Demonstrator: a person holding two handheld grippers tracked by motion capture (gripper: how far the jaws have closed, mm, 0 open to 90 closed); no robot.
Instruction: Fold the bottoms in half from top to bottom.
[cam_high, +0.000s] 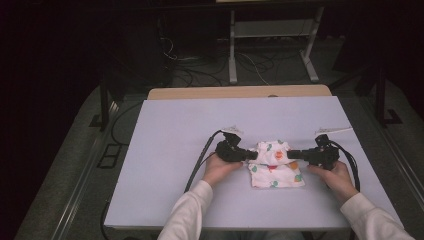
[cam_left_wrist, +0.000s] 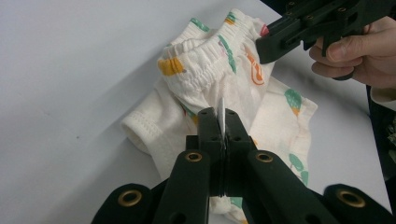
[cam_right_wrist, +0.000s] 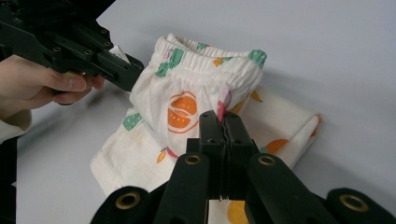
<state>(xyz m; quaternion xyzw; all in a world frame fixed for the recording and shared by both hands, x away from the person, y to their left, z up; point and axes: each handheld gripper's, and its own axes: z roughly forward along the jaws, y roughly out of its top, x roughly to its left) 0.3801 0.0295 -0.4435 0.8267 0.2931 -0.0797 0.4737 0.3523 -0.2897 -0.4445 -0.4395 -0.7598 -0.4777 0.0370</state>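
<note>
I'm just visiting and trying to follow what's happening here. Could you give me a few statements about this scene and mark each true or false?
1. Both grippers are clamped on the fruit-print shorts. True.
2. The left gripper holds a pair of scissors. False: it pinches the shorts' fabric.
3. The shorts lie on a pale table. True.
4. The right gripper hangs open, well away from the shorts. False: it is shut on the elastic waistband.
</note>
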